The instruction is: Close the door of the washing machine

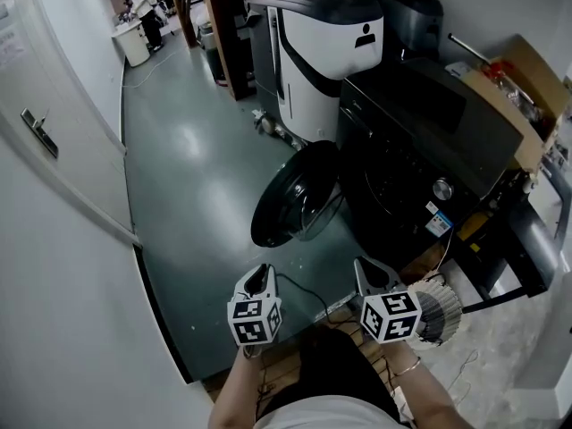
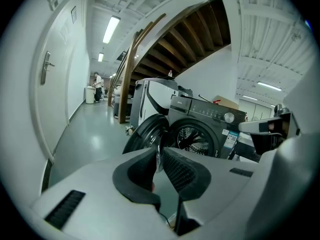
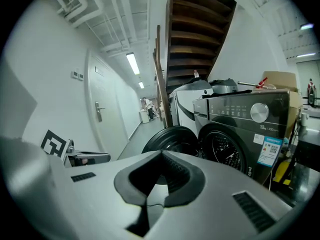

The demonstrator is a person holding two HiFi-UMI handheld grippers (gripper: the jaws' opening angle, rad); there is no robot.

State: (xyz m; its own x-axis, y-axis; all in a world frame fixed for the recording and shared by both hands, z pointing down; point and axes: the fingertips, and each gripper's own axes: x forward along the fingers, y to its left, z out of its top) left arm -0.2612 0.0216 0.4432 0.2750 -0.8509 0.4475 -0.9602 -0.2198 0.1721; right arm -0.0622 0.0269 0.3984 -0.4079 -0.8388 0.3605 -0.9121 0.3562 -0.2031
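Observation:
A dark front-loading washing machine (image 1: 420,141) stands at the right, and its round door (image 1: 295,197) is swung wide open to the left over the grey floor. Both grippers hover low in front of it, apart from the door. My left gripper (image 1: 260,273) is shut and holds nothing; in the left gripper view its tips (image 2: 159,151) point at the door (image 2: 146,134) and the drum opening (image 2: 192,139). My right gripper (image 1: 365,266) is also shut and empty; in the right gripper view its tips (image 3: 161,155) line up with the door (image 3: 172,138) beside the machine (image 3: 245,124).
A white wall with a handled door (image 1: 40,132) runs along the left. A white and grey cabinet-like unit (image 1: 313,52) stands behind the washer, and a cardboard box (image 1: 523,83) sits at its right. A ribbed hose (image 1: 442,309) and cables lie near my right hand. A person (image 1: 143,12) stands far down the corridor.

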